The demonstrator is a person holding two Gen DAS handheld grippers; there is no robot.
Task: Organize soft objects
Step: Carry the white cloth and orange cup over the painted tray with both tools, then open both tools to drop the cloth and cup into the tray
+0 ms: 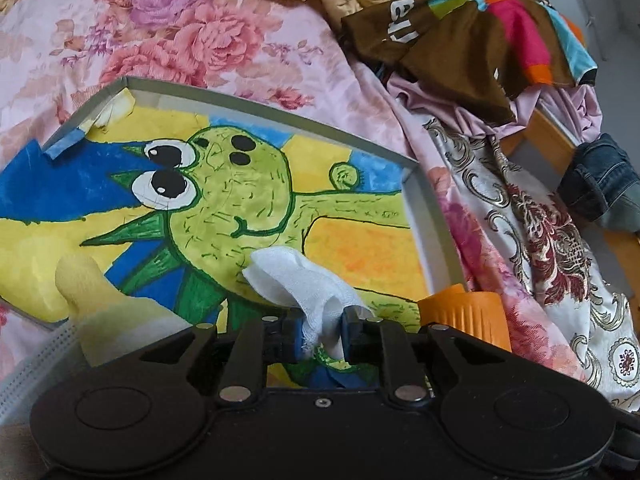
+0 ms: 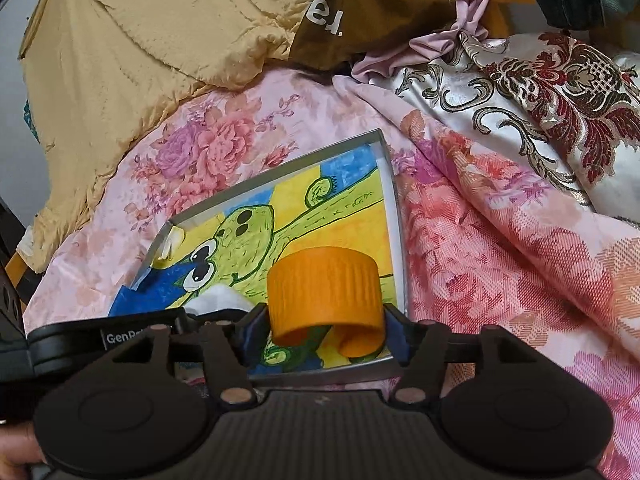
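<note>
1. Left wrist view: the left gripper (image 1: 320, 334) is clamped tight on a white gauze cloth (image 1: 298, 280), its blue pads pinching the bunched end while the rest flops forward over the shallow tray (image 1: 430, 216). The tray sits on the pink floral bedspread (image 1: 192, 36), and its floor carries a painted green cartoon creature (image 1: 228, 196). A yellow soft piece (image 1: 100, 300) lies at the tray's near left edge, and an orange ribbed roll (image 1: 460, 312) pokes in at the right.

2. Right wrist view: the right gripper (image 2: 324, 320) grips that orange ribbed roll (image 2: 324, 292) between its fingers, held over the tray's (image 2: 394, 216) near right part. The white gauze cloth (image 2: 224, 300) peeks in just left of it. A tan quilt (image 2: 140, 48) is heaped behind, with a brocade cloth (image 2: 540, 80) at right.
</note>
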